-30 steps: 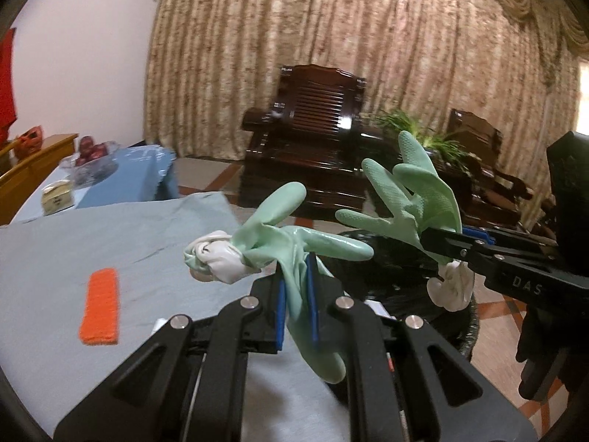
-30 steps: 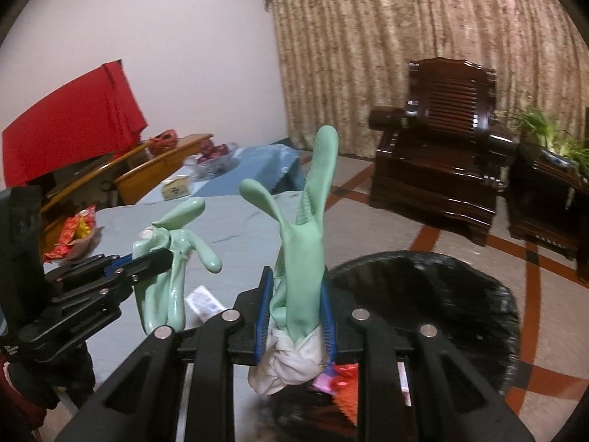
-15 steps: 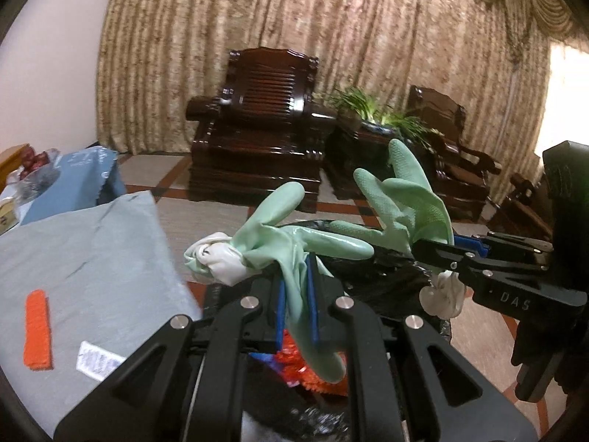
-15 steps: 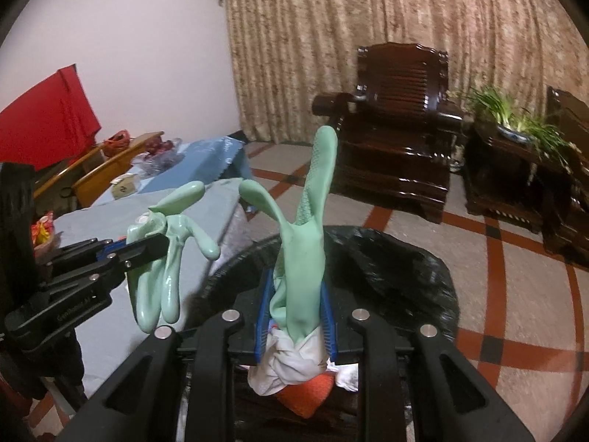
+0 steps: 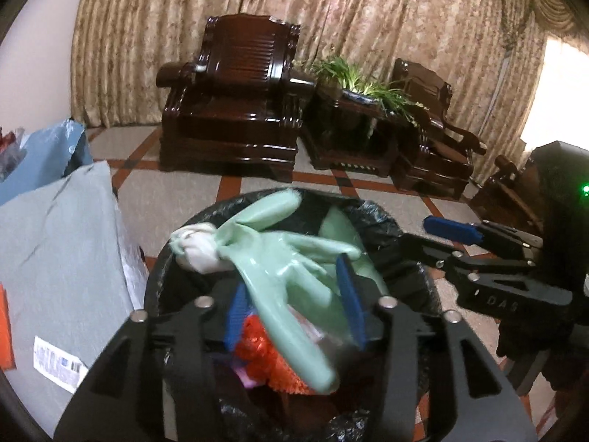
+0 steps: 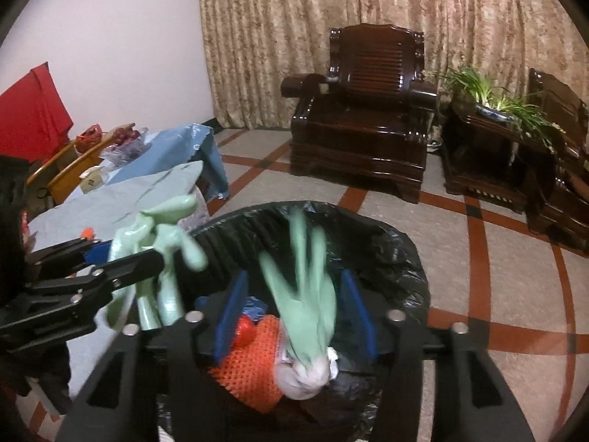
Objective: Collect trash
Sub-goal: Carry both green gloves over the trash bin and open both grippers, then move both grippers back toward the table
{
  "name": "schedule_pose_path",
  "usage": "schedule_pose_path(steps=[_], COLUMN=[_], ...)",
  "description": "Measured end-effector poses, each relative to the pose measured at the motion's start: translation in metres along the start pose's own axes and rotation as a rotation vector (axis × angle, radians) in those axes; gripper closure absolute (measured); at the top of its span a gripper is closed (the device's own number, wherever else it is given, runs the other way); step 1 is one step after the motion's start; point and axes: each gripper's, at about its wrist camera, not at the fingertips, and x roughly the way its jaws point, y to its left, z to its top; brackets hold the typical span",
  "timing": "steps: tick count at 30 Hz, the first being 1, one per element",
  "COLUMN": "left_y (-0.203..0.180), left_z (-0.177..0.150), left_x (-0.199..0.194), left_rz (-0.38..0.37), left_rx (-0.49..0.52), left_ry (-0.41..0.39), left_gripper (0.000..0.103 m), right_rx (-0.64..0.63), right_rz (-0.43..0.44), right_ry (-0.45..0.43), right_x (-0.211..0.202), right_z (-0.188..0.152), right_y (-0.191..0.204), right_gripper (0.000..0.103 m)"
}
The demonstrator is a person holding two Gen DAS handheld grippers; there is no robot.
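Both grippers hover over a black-lined trash bin (image 5: 383,221) (image 6: 405,243). My left gripper (image 5: 292,302) is open; a mint-green rubber glove (image 5: 279,276) with a white cuff lies blurred between its blue pads, falling free. My right gripper (image 6: 294,309) is open too; a second green glove (image 6: 305,294) drops blurred between its pads into the bin. Orange mesh trash (image 6: 250,368) (image 5: 265,361) lies inside. The right gripper shows at the right of the left wrist view (image 5: 452,235), the left gripper at the left of the right wrist view (image 6: 121,258).
A table with grey-blue cloth (image 5: 55,258) stands left of the bin, with a white label (image 5: 59,364) and an orange strip (image 5: 5,328) on it. Dark wooden armchairs (image 5: 235,110) and a plant (image 5: 353,77) stand behind on the tiled floor.
Both grippers have moved over the bin and opened. Both gloves have come loose and are dropping into the bin.
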Motion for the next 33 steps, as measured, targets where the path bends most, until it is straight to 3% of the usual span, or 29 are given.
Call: schedule_pose_path(steps=[4,6,11,16,22,33], left_y=[0.014,0.019,0.023,0.028,0.046,0.102], left_z=[-0.007,-0.007,-0.004,-0.004,-0.014,-0.049], left_x=[-0.006,-0.009,-0.019,-0.041,-0.077,-0.146], left_rz=[-0.003,-0.006,0.011,0.063,0.153,0.331], left_rx=[-0.031,-0.028,-0.027,-0.035,-0.073,-0.153], left_ry=[-0.006,-0.008,-0.026,-0.063,-0.100,-0.119], left_gripper=[0.034,0.032,0.031,0.025,0.013,0.012], right_rx=[0.015,0.016,0.035,0.027,0.037,-0.085], right_rz=[-0.012,-0.018,-0.018,-0.005,0.051,0.207], right_ry=[-0.008,-0.011,-0.022,-0.040,-0.055,-0.068], right_x=[-0.002,-0.003,-0.011,-0.018,-0.026,-0.021], right_z=[-0.005,-0.007,-0.008,-0.006,-0.003,0.000], right_y=[-0.005,-0.005,-0.005,0.003,0.024,0.108], right_gripper=[0.024,0.018,0.016,0.007,0.006,0.006])
